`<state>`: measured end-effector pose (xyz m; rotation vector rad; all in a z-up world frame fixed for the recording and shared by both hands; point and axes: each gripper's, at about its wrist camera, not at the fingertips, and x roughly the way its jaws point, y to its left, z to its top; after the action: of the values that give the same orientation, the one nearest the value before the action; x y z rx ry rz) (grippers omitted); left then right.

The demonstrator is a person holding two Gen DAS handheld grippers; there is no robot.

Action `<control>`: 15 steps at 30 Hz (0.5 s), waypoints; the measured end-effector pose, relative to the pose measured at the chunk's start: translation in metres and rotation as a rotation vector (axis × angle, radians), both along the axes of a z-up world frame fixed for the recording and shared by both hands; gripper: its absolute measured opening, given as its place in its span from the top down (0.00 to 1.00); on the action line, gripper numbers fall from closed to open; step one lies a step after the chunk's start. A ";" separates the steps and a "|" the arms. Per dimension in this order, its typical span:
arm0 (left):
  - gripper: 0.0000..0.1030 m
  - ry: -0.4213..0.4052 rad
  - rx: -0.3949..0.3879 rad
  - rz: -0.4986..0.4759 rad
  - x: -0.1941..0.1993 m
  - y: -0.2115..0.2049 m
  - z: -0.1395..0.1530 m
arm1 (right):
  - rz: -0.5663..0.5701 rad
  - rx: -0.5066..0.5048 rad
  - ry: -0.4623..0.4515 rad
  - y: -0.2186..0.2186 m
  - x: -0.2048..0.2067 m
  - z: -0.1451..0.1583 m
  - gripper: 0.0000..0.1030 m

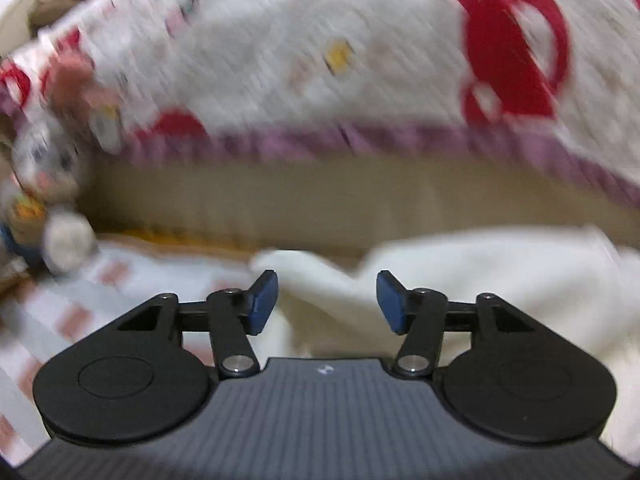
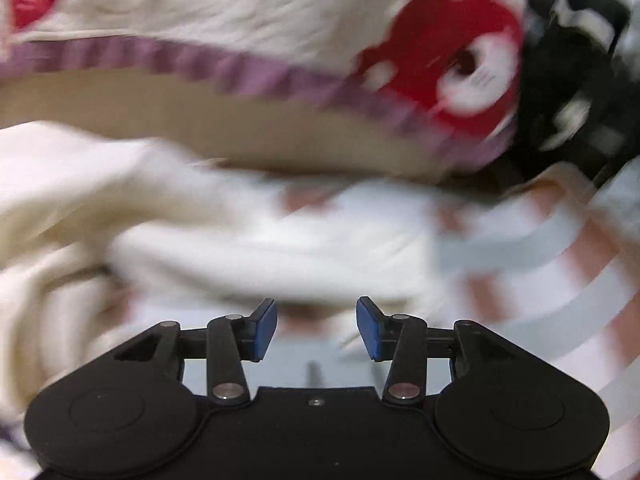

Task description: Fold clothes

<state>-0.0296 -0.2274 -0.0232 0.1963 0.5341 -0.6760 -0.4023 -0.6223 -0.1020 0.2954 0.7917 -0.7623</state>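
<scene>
Gaping empty: left gripper, right gripper; two garments, printed, cream

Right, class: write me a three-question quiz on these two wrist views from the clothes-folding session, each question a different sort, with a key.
1. True or false: the left gripper is clamped on the cream garment.
2. What colour is the trim on the white cloth with red shapes?
   A green  B purple  C black
3. Fill in: the right gripper has ____ pads.

Key: 1 false, its jaws stand apart with nothing pinched; 2 B; 3 blue.
</scene>
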 end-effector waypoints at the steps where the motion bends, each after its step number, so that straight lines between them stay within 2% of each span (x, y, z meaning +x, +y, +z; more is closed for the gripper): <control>1: 0.47 0.056 -0.008 -0.024 -0.011 0.008 -0.017 | 0.055 0.035 -0.044 0.015 -0.002 -0.003 0.52; 4: 0.47 0.200 -0.043 -0.085 -0.038 0.021 -0.056 | 0.220 0.140 -0.176 0.058 -0.009 -0.013 0.51; 6: 0.47 0.225 -0.040 -0.126 -0.061 0.023 -0.075 | 0.346 0.138 -0.201 0.086 -0.001 -0.012 0.45; 9: 0.47 0.199 0.010 -0.178 -0.092 0.018 -0.091 | 0.470 0.049 -0.131 0.121 0.020 -0.016 0.29; 12: 0.47 0.182 0.042 -0.256 -0.107 0.007 -0.097 | 0.552 -0.049 -0.050 0.151 0.041 -0.025 0.26; 15: 0.47 0.160 0.037 -0.276 -0.112 0.001 -0.100 | 0.523 -0.095 0.006 0.158 0.055 -0.045 0.26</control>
<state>-0.1413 -0.2265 -0.1234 0.2544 0.6805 -0.9566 -0.3473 -0.4645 -0.1467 -0.0053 0.7906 -0.3060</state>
